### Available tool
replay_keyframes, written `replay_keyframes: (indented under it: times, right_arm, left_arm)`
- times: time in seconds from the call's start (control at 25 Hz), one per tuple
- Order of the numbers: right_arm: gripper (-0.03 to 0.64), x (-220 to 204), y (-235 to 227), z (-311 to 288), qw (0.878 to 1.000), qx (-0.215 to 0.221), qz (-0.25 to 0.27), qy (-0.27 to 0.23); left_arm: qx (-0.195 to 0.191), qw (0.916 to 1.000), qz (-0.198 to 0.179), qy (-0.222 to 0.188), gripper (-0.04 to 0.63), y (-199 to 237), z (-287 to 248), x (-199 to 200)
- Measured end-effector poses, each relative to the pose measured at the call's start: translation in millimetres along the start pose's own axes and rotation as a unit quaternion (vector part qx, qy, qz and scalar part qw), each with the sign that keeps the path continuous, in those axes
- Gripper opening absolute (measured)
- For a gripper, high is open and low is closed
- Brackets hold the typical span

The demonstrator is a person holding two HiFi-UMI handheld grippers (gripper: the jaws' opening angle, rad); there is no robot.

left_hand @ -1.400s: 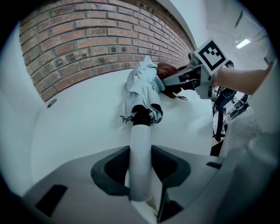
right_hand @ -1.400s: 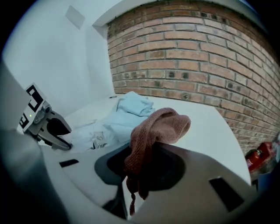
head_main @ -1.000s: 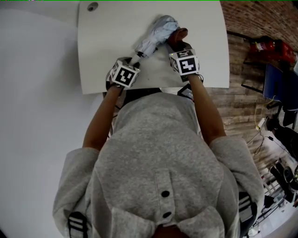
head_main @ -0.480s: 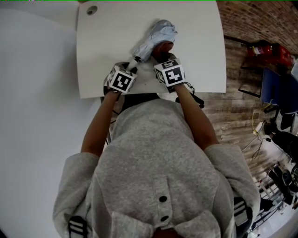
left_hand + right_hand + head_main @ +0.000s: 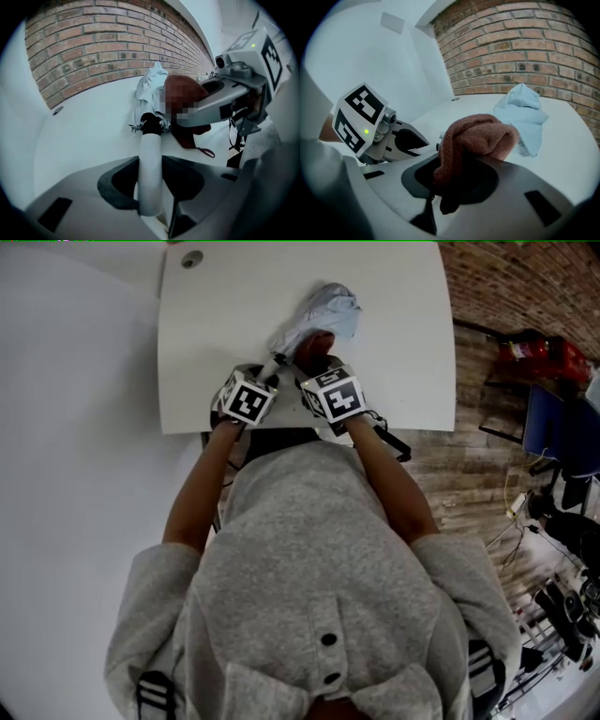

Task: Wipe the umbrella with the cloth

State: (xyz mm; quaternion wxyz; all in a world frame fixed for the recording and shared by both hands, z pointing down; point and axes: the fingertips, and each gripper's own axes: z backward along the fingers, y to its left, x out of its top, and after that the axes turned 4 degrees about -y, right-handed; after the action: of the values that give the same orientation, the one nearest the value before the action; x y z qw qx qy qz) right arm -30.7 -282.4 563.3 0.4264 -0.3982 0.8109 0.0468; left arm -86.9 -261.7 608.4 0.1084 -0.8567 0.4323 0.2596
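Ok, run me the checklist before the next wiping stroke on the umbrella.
1. Left gripper jaws shut on the umbrella by its handle: ok.
2. Right gripper jaws shut on the cloth: ok.
3. Cloth touching the umbrella: cannot tell; it sits right beside the folded fabric.
4. Umbrella folded and lying on the table: ok.
5. Umbrella away from the table edges: ok.
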Motion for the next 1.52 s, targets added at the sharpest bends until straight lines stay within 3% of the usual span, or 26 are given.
replay_keyframes:
  times: [0.44,0.76,1.16,1.52]
  right_arm:
    - [0.095,36,53,-1,0.994,0.098,0.051,-0.005]
    - [0.097,48,67,-7,0.980,0.175,0.085,0.034]
    - [0.095,66,0,-13,0.989,0.123,0.068,0.049]
    - [0.098,82,-50,-5,0.991,0.037,0.120,0.041]
  left_arm:
    - [-0.001,1.0000,0.000,-0.004,0.156,-2,2,1]
    - [-0.002,1.0000,0.001,-0.002,0.156,-2,2,-1]
    - [-0.006,1.0000,0.001,-0.005,0.156,-1,4,0]
    - [-0.001,1.0000,-0.003,-0.008,0.156,7,1,-4]
